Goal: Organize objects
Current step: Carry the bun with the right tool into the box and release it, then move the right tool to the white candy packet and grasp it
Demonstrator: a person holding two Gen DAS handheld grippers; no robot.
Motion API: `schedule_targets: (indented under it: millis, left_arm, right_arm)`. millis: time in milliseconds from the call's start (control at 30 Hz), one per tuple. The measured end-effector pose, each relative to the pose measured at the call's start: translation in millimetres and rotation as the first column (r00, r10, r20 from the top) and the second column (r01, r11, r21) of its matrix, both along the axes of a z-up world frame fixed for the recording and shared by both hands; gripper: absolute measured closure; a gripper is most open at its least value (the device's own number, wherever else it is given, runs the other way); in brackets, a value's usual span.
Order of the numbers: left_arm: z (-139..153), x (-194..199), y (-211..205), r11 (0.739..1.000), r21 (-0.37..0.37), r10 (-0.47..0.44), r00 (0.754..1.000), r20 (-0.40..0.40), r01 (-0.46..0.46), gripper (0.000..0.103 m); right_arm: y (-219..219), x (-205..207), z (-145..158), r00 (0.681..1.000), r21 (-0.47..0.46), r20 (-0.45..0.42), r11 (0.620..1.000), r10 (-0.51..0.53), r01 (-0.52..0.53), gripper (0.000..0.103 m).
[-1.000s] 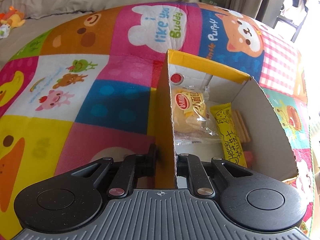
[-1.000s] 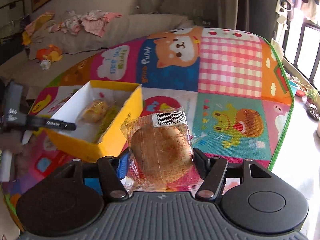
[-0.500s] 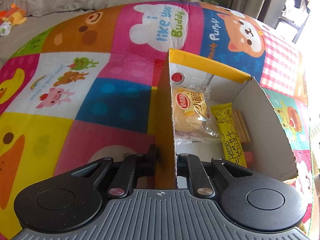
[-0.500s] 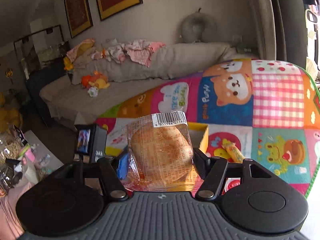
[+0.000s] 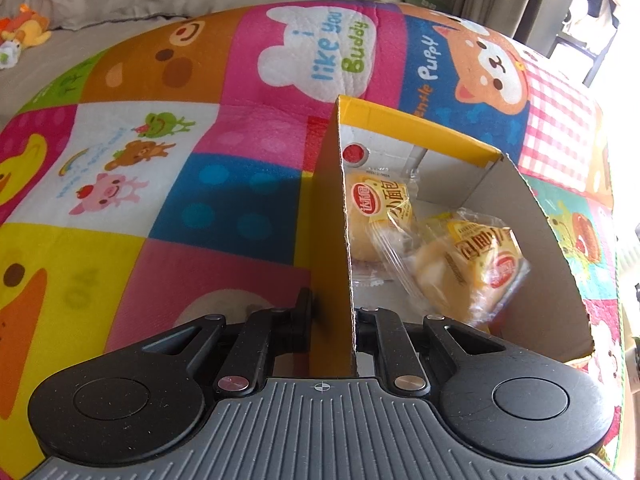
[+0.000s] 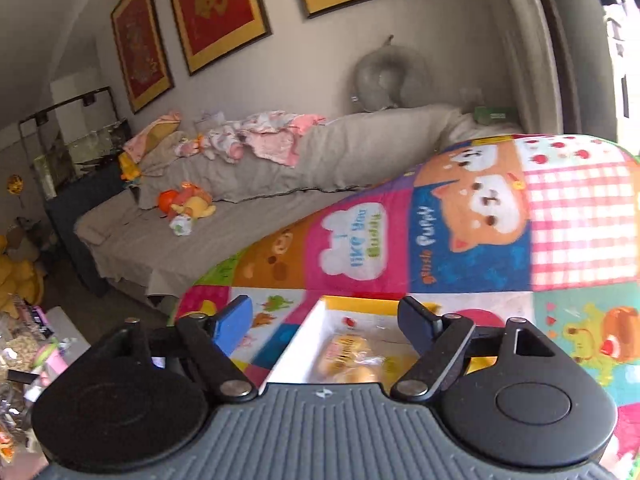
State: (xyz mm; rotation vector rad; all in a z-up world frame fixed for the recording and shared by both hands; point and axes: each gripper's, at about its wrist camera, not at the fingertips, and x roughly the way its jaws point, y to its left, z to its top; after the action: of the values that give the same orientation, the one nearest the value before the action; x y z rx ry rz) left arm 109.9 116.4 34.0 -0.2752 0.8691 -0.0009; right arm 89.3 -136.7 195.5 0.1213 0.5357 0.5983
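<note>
Cardboard box point(image 5: 532, 240): yellow outside, set on the play mat point(image 5: 224, 184); two wrapped buns inside.
Mat writing: "i like you Buddy" and "Puppy" are read.
Near bun point(image 5: 468, 268): lies tilted, Chinese lettering on its wrapper.
Far bun point(image 5: 376, 216): red logo, against the left wall.
Left gripper point(image 5: 332, 312): angled downward, clenched on the box wall.
Right gripper point(image 6: 324, 320): above the box, jaws opening, nothing between them.

"i like you Buddy" and "Puppy" on play mat point(image 5: 256, 128) (bun wrappers' characters unclear)
</note>
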Motion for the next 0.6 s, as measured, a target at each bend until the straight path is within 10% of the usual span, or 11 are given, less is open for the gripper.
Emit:
schedule_targets:
  millis: [600]
  left_arm:
    - [1.3, -0.7, -3.3, 1.0, 0.021, -0.004, 1.0, -0.004, 0.004, 0.089]
  right_arm:
    - [-120.6, -17.1, -106.6, 0.954, -0.232, -0.161, 0.949, -0.254, 0.214, 0.018]
